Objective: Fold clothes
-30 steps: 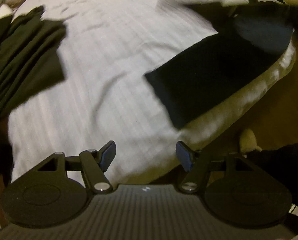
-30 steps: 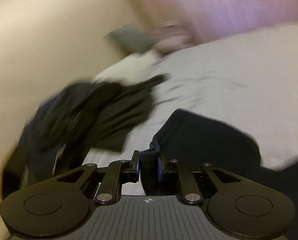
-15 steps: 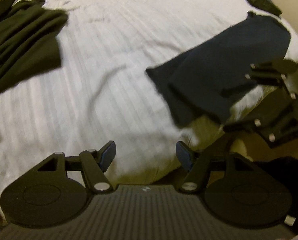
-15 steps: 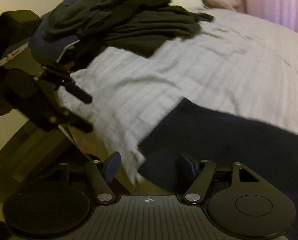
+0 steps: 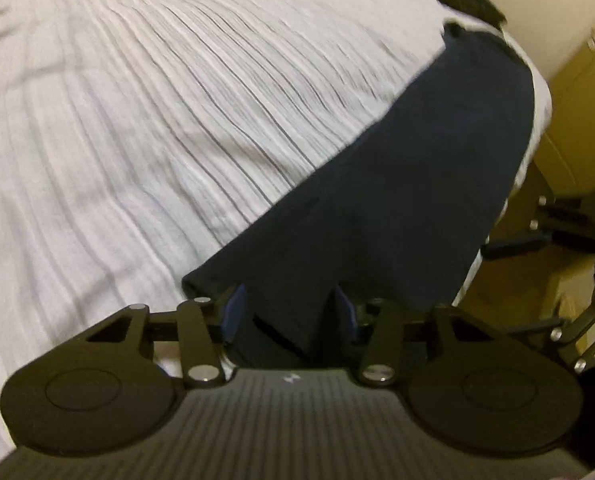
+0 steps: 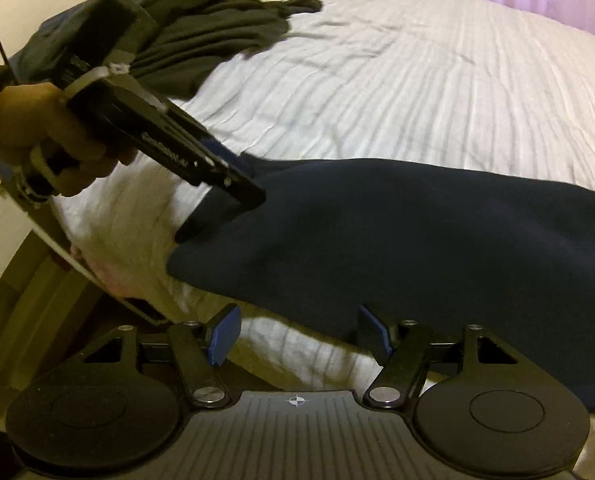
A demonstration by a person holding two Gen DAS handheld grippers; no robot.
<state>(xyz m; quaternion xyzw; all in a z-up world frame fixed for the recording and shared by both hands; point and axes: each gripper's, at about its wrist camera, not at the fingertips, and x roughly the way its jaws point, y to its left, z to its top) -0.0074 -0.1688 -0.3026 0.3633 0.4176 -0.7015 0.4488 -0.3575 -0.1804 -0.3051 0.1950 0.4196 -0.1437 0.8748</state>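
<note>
Fabric of the navy garment [image 5: 437,184] sits between the closing left gripper [image 5: 287,312]; pinch its corner fully while the right gripper [image 6: 297,332] waits wide, empty.

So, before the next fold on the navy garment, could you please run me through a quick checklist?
1. Left gripper on the navy garment: ok, its jaws are closing with the near corner between them.
2. Left pads pressing the cloth: cannot tell, a gap seems to remain.
3. Right gripper has cloth: not ok, it is open and only the white bedspread shows between the fingertips.
4. Garment lying flat: ok, spread along the bed edge.
5. Room to fold: ok, the pile of dark clothes lies apart, at the far end.
</note>
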